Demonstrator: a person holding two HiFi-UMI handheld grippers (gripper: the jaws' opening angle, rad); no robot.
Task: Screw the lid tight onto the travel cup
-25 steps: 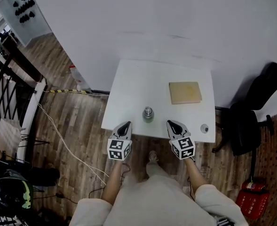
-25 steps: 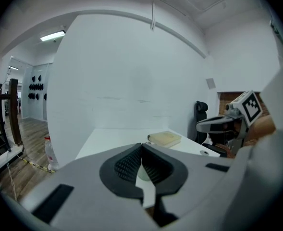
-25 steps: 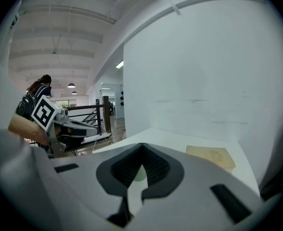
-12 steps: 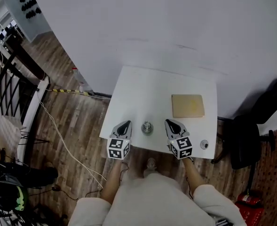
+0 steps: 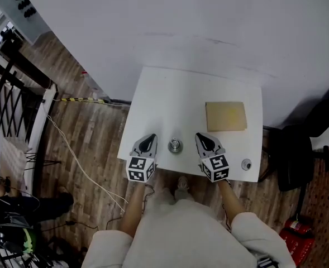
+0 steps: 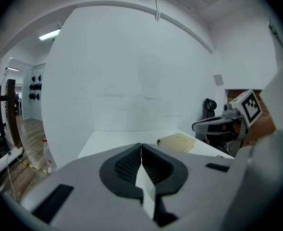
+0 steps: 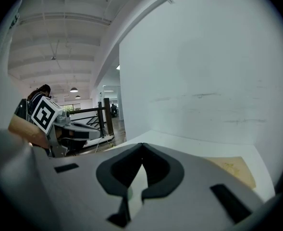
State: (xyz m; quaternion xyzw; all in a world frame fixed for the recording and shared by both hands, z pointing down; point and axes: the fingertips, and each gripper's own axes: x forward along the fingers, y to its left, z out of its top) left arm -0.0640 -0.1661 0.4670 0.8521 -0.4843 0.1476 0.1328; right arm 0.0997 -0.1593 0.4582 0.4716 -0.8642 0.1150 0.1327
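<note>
- Wooden floor (image 5: 91, 144): runs all along the 9 o'clock side of the head view, with a pale cable (image 5: 75, 161) trailing over it.
- White table (image 5: 170, 94): stands against the white wall at 12 o'clock. I stand at its 6 o'clock edge.
- Black office chair (image 5: 298, 155): sits off the table's 3 o'clock side, apart from it.
- Tan board (image 5: 226, 116): lies flat on the table's right half, at about 2 o'clock from the cup. It also shows in the left gripper view (image 6: 177, 142).
- Left gripper (image 5: 150, 138): hovers over the table's near edge, just beside the cup at its 9 o'clock and not touching it. In its own view (image 6: 141, 146) the ribbed pads meet at the tips, closed with nothing between them.
- Right gripper (image 5: 200, 138): sits at the cup's 3 o'clock, a little further off than the left one. Its own view (image 7: 141, 146) shows the jaw tips together, pinched on nothing.
- Travel cup (image 5: 175, 146): stands upright near the table's 6 o'clock edge, between the two grippers, with its round metallic top facing up.
- Lid (image 5: 246, 164): a small round grey piece, which I take for the lid. It lies near the table's front right corner, at 4 o'clock from the cup and well apart from it.
</note>
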